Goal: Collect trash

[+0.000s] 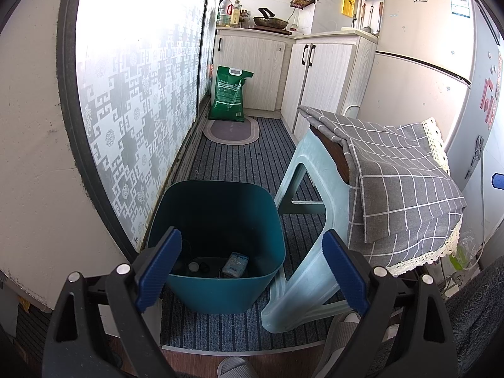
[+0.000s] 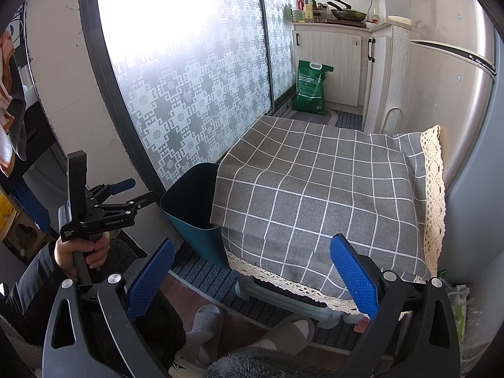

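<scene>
My left gripper (image 1: 252,271) hangs with its blue pads spread wide and nothing between them, aimed down into the teal bin (image 1: 217,220) that fills the lower middle of the left wrist view; I judge I am holding it there because the bin is where the trash goes. At the bin's bottom, just above and between my pads in the frame, lie a pale crumpled packet (image 1: 234,264) and a couple of small round caps (image 1: 197,266) (what they are exactly I cannot tell). The bin stands on the striped mat (image 1: 233,157), just beside the pale green stool (image 1: 302,239) that carries the grey checked cloth (image 1: 393,182), handy to anything cleared off that top. My right gripper (image 2: 252,280) is likewise spread and empty, poised at lower centre over the cloth's near edge; I see no trash on the cloth. From there the bin sits at centre left, half hidden behind the cloth.
</scene>
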A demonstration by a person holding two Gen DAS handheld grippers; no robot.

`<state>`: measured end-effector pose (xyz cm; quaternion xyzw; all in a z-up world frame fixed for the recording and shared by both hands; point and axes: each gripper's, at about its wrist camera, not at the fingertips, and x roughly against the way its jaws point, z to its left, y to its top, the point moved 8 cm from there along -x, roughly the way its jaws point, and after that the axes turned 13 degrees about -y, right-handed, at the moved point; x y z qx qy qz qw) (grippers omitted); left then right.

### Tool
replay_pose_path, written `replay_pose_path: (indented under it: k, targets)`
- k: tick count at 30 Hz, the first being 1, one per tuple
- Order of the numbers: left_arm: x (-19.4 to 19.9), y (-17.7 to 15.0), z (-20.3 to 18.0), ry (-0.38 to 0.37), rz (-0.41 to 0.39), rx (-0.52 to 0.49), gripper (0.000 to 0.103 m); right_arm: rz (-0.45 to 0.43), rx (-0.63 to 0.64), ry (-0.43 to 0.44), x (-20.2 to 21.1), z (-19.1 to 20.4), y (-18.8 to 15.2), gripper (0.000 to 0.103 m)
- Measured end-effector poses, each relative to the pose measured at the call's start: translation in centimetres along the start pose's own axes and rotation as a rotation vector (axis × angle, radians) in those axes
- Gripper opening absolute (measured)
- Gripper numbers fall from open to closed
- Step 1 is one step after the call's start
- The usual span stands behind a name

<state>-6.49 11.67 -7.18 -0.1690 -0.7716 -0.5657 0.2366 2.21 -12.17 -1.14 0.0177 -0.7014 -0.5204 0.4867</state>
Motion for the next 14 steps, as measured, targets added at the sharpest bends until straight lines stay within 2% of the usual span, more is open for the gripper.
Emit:
replay_pose_path:
  k: [4,7,14]
  targets:
    - [-0.01,-0.01,0.05,0.002,0.001,0.003,0.094,0.0,0.001,0.0,0.0,0.01,0.01,0.1]
    - [0.05,0.01,0.41,0.004,-0.001,0.015,0.099,0.0,0.0,0.001,0.0,0.02,0.01,0.1]
    - [-0.04,-0.02,0.74,0.001,0.007,0.02,0.1,0.0,0.0,0.001,0.0,0.03,-0.01,0.1]
